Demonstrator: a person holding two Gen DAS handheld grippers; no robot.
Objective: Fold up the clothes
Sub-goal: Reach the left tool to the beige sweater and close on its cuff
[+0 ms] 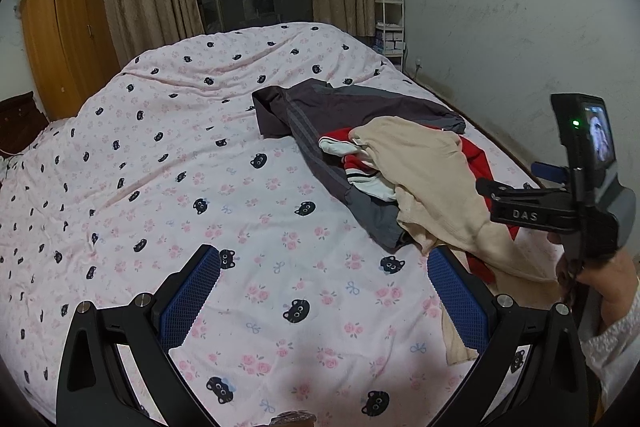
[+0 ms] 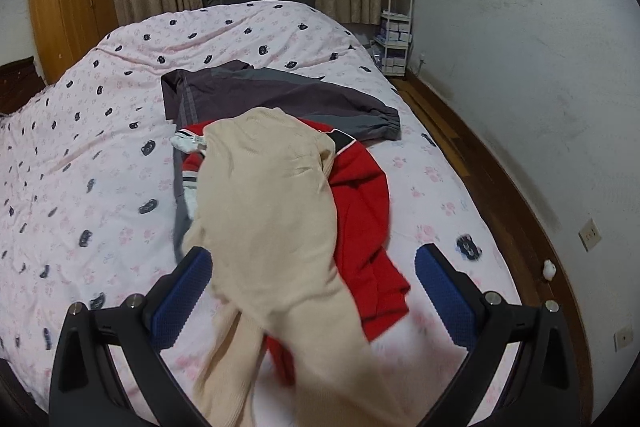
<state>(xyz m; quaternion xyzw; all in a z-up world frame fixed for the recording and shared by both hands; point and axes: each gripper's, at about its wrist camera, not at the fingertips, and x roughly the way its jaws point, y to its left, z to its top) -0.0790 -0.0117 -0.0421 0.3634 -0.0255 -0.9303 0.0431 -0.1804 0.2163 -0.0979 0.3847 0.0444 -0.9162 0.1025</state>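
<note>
Our left gripper [image 1: 324,291] hangs over the bed's pink quilt printed with black cat faces and roses [image 1: 168,155], its blue-padded jaws spread wide and holding nothing. Our right gripper [image 2: 314,289] has its jaws just as wide; the cream knitted garment [image 2: 272,195] runs up between them, though we cannot tell whether either pad touches it. That garment lies on top of a red top with white trim [image 2: 360,187], which in turn rests on dark grey striped track trousers [image 2: 280,87] (all heaped toward the bed's right side). In the left wrist view, the right gripper's body reads "DAS" [image 1: 525,215].
</note>
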